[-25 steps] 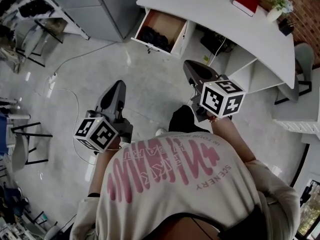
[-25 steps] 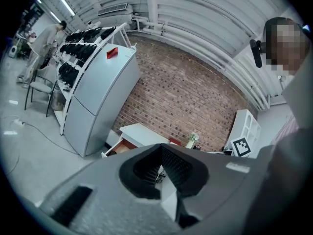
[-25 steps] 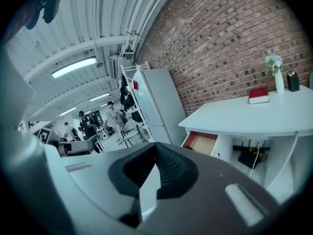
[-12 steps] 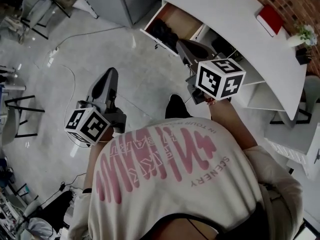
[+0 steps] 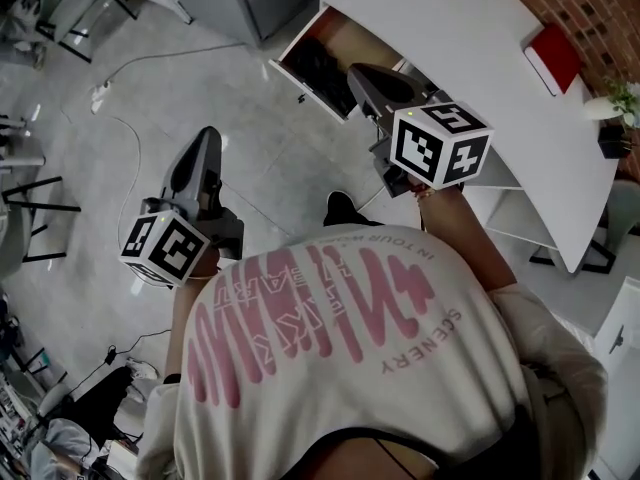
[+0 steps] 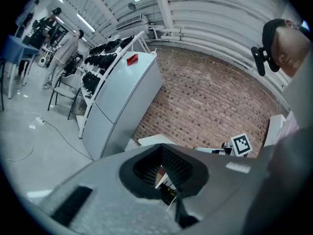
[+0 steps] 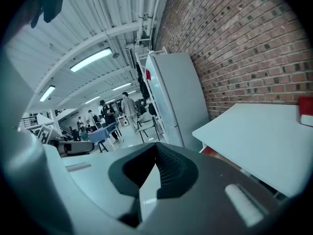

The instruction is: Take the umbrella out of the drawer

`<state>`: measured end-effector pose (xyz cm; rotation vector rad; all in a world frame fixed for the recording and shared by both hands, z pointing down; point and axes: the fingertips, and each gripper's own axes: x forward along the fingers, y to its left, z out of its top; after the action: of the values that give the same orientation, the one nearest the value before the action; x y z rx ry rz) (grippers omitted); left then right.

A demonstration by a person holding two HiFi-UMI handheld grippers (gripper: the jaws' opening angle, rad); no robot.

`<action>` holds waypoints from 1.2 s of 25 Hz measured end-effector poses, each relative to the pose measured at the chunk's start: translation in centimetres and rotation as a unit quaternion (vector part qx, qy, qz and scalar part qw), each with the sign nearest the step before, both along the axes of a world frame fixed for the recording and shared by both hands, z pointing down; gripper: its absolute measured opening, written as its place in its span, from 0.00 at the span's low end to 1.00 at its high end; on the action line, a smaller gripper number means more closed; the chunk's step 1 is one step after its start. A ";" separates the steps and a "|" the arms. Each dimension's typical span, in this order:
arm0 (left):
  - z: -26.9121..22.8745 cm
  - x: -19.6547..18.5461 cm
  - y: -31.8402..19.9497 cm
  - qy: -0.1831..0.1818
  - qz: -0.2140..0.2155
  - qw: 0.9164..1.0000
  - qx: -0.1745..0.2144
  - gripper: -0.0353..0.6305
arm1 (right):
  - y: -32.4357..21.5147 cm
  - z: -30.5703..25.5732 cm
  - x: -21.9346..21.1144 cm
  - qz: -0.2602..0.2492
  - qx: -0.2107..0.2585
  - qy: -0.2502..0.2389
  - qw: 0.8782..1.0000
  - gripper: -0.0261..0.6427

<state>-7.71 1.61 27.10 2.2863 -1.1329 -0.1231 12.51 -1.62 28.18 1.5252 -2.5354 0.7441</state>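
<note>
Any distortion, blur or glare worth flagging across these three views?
Head view: evenly lit, pale sheen on the floor, the open drawer dark inside. Left gripper view: strong fisheye bend, black corners, left tongs soft up close. Right gripper view: same fisheye bend, ceiling lights glaring, right tongs slightly soft.

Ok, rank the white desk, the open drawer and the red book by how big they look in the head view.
1. white desk: by far the largest
2. open drawer: clearly smaller
3. red book: smallest

The gaps are plain, so nearness to the camera does not blur the order.
</note>
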 end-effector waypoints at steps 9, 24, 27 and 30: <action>1.6 3.7 -2.5 0.000 -0.018 1.000 -0.016 0.06 | -3.5 1.8 3.2 -0.021 -0.020 -0.001 1.000 0.06; 1.0 6.6 -4.7 -0.019 -0.049 0.999 -0.005 0.06 | -7.3 3.1 6.1 -0.044 -0.028 -0.028 0.998 0.06; 1.0 6.7 -5.1 -0.024 -0.049 0.998 -0.003 0.06 | -8.1 3.2 6.0 -0.046 -0.028 -0.034 0.998 0.06; 1.2 6.5 -5.4 -0.024 -0.056 0.998 -0.009 0.06 | -8.2 3.5 5.7 -0.054 -0.033 -0.033 0.997 0.06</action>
<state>-1.25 -3.83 28.29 2.2214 -1.2816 -0.1012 18.18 -9.86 31.69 1.3530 -2.5878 0.8672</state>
